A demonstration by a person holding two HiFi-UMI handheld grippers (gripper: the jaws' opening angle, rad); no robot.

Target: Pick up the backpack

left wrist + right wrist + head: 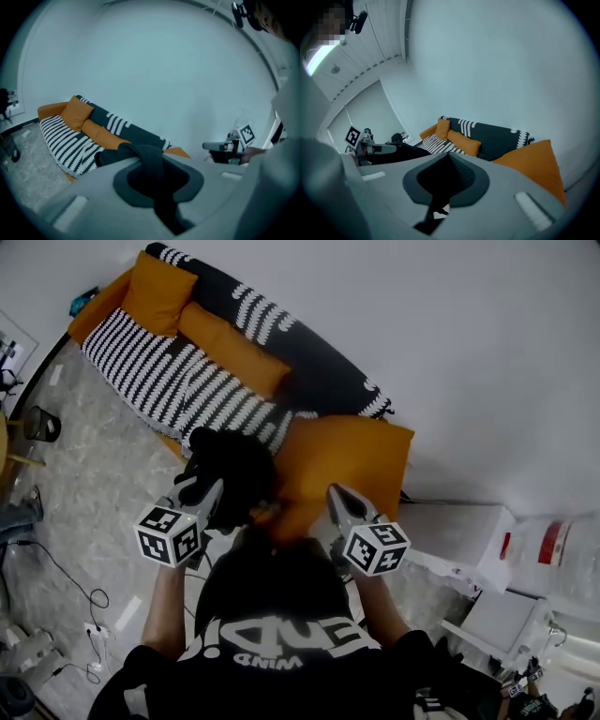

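The black backpack (234, 472) hangs off the front edge of the striped sofa, just ahead of the person's head. My left gripper (212, 493) is at its left side, shut on a black strap (146, 157) that loops up over the pads in the left gripper view. The bag's body (110, 157) shows dark behind that strap. My right gripper (339, 497) is to the right of the bag, over the big orange cushion, jaws together with nothing seen between them. From the right gripper view, the backpack (401, 153) hangs below the left gripper (375, 149).
A black-and-white striped sofa (178, 381) with orange cushions runs along the white wall. A large orange cushion (352, 460) leans at its near end. White boxes (464, 531) stand to the right. Cables (84, 601) and a power strip lie on the marbled floor at left.
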